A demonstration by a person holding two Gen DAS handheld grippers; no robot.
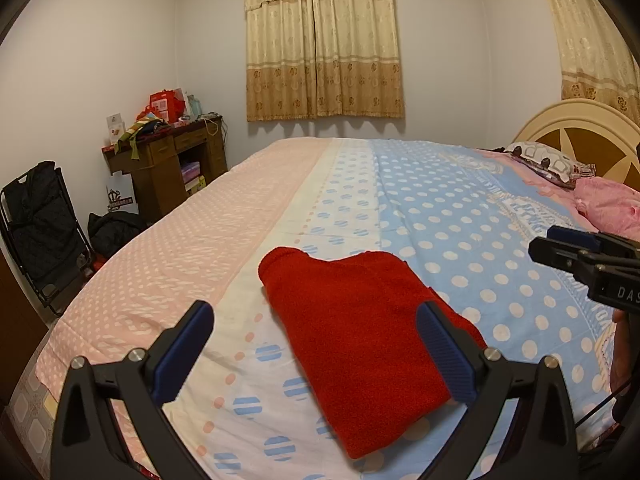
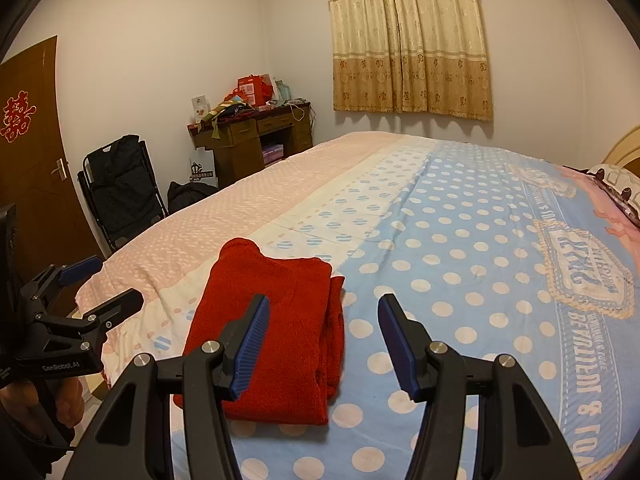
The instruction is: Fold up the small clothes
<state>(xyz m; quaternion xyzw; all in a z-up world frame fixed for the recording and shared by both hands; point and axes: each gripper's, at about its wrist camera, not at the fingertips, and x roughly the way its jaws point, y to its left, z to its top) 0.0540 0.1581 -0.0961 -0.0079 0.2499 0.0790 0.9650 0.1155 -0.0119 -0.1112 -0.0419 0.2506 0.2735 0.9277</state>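
A red garment (image 1: 360, 340) lies folded into a thick rectangle on the polka-dot bedsheet (image 1: 440, 200), near the bed's front edge. My left gripper (image 1: 314, 312) hovers over it, open wide, its blue pads (image 1: 188, 344) apart from the cloth with nothing between them. In the right wrist view the red garment (image 2: 272, 332) sits left of centre. My right gripper (image 2: 324, 302) is open just above its right edge and grips nothing. Each gripper shows in the other's view: the right gripper (image 1: 544, 240) at the far right, the left gripper (image 2: 114, 280) at the far left with a hand under it.
A patterned pillow (image 1: 548, 164) and a pink quilt (image 1: 608, 204) lie by the headboard (image 1: 580, 128) at the right. Beyond the bed's left side stand a cluttered wooden desk (image 1: 168, 160), a folding chair with dark clothes (image 1: 40, 224) and a brown door (image 2: 28, 152).
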